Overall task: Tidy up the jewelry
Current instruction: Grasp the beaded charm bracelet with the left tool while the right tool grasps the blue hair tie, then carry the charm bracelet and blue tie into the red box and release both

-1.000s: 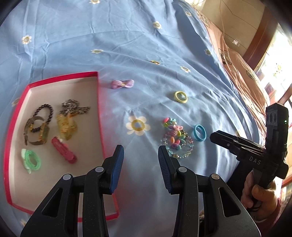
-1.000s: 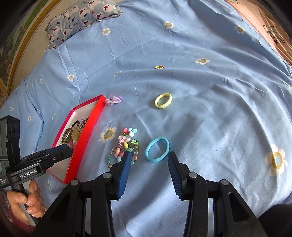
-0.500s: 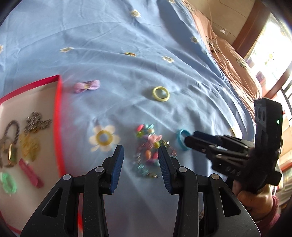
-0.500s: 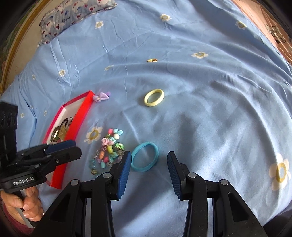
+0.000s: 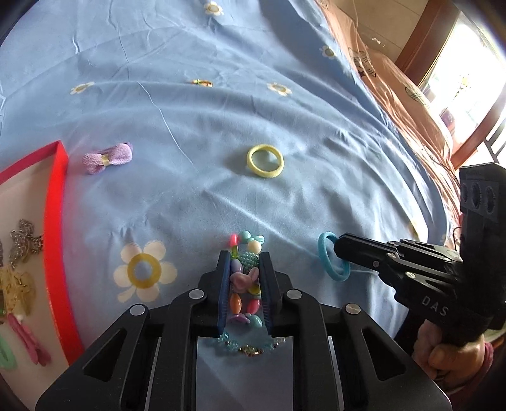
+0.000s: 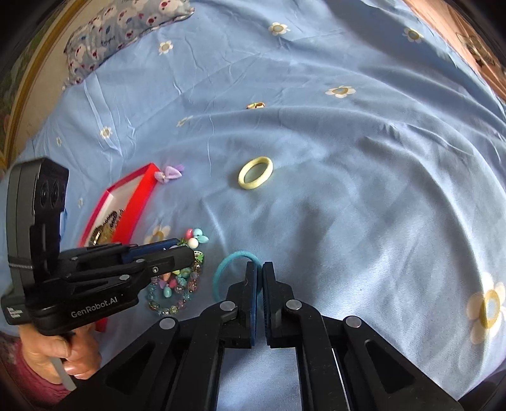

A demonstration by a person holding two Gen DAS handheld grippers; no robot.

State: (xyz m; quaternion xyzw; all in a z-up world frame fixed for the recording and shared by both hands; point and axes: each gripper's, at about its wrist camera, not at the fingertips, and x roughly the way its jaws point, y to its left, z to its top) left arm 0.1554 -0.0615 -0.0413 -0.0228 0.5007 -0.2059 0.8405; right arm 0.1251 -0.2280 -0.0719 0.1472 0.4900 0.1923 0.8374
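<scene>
Blue cotton printed with white-and-yellow daisies covers the bed (image 5: 196, 132), and everything lies on that sheet. In the left wrist view the left gripper (image 5: 246, 262) is closing its fingers (image 5: 224, 284) on the beaded bracelet (image 5: 244, 278): the pastel beads are squeezed between the two blue pads, a few beads poke out past the tips, and a clear blue beaded loop shows below the pads. To the right, the right gripper (image 5: 340, 249) has the blue hair tie (image 5: 332, 260) at its closed tip, with a hand (image 5: 442, 351) on its handle. Farther up the sheet lie a yellow hair tie (image 5: 265, 161) and a purple bow clip (image 5: 107, 157), well apart from each other; the bow sits just beside the corner of the red tray (image 5: 55, 221). The tray holds a dark chain, a gold piece, a pink clip and a green ring. In the right wrist view the right gripper (image 6: 261, 278) has its fingers (image 6: 251, 300) pressed together on the near edge of the blue hair tie (image 6: 226, 268), which curves out to the left of them. Left of it the left gripper (image 6: 182, 253) lies over the beaded bracelet (image 6: 177, 284), a hand (image 6: 60, 354) gripping its handle. The yellow hair tie (image 6: 255, 173) lies beyond, the purple bow clip (image 6: 169, 173) at the far corner of the red tray (image 6: 132, 202), and a flowered pillow (image 6: 126, 28) rests at the top left.
</scene>
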